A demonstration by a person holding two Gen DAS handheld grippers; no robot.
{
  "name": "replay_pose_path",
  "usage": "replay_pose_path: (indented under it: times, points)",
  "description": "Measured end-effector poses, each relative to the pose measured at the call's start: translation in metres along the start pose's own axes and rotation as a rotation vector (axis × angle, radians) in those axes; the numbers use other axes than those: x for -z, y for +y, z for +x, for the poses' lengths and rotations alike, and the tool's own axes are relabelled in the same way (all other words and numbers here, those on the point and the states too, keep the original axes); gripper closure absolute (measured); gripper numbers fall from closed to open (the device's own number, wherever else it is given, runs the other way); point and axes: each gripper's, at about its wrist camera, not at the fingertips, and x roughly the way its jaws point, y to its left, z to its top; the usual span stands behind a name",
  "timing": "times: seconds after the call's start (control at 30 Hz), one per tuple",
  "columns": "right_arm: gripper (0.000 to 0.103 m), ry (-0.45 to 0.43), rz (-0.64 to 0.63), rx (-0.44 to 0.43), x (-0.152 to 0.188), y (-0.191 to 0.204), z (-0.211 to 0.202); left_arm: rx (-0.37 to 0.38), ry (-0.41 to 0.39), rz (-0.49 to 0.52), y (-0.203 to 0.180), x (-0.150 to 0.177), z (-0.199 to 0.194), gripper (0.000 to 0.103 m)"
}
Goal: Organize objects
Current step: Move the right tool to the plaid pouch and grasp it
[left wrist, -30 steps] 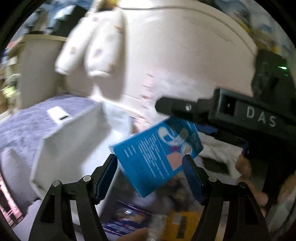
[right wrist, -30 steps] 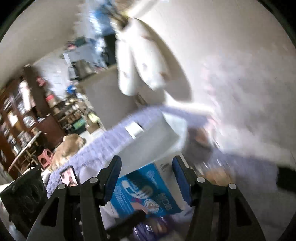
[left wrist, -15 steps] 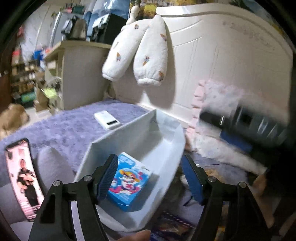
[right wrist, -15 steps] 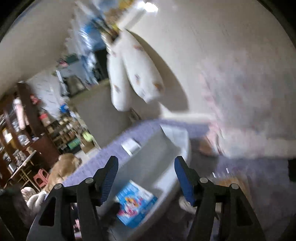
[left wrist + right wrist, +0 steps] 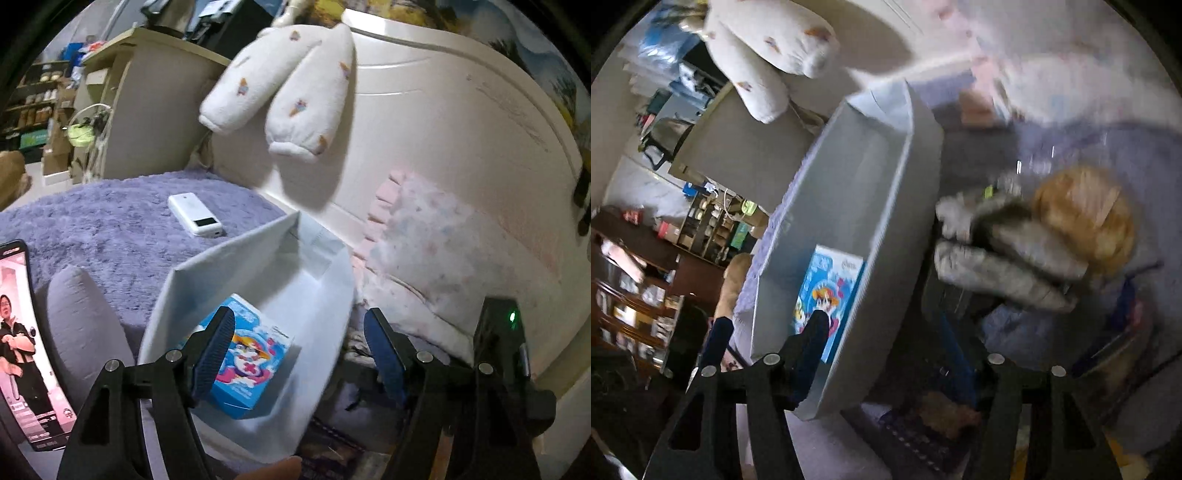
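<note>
A blue cartoon-printed box (image 5: pixel 251 362) lies flat on the floor of a white fabric bin (image 5: pixel 229 258) on the purple bed cover. My left gripper (image 5: pixel 299 347) hovers open over the bin's near end, nothing between its fingers. In the right wrist view the same box (image 5: pixel 827 291) shows inside the bin (image 5: pixel 916 155). My right gripper (image 5: pixel 882 347) points down at the bin's right wall; its jaws are closing, and only that wall shows in the gap, ungripped. Its right finger is blurred.
A white power bank (image 5: pixel 195 218) and a lit phone (image 5: pixel 22 332) lie on the cover left of the bin. A pink pillow (image 5: pixel 436 251) leans on the white headboard (image 5: pixel 443 122). A grey plush toy (image 5: pixel 1004 258) with an orange part and dark packets (image 5: pixel 923 424) lie right of the bin.
A second ago the right gripper held the blue box above the bin; it let go and the box now lies in the bin. The right gripper has since dropped and rolled toward the bin's right side.
</note>
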Motion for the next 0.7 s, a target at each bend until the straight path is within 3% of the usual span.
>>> replay_pose_path:
  times: [0.1, 0.23, 0.27, 0.5, 0.7]
  points:
    - [0.05, 0.067, 0.013, -0.043, 0.008, 0.004, 0.014, -0.015, 0.002, -0.025, 0.006, -0.001, 0.001, 0.032]
    - [0.082, 0.144, -0.079, -0.025, 0.021, 0.02, 0.036, -0.024, -0.011, -0.03, 0.007, -0.001, -0.001, 0.032]
    - [0.085, 0.147, -0.097, -0.006, 0.021, 0.022, 0.036, -0.027, -0.01, -0.025, 0.006, -0.001, -0.001, 0.032]
    - [0.09, 0.166, -0.178, 0.015, 0.022, 0.037, 0.014, -0.03, 0.007, -0.016, 0.004, -0.003, -0.002, 0.032]
    - [0.089, 0.172, -0.28, 0.104, 0.036, 0.053, 0.012, -0.036, 0.024, -0.021, 0.006, -0.002, -0.002, 0.033]
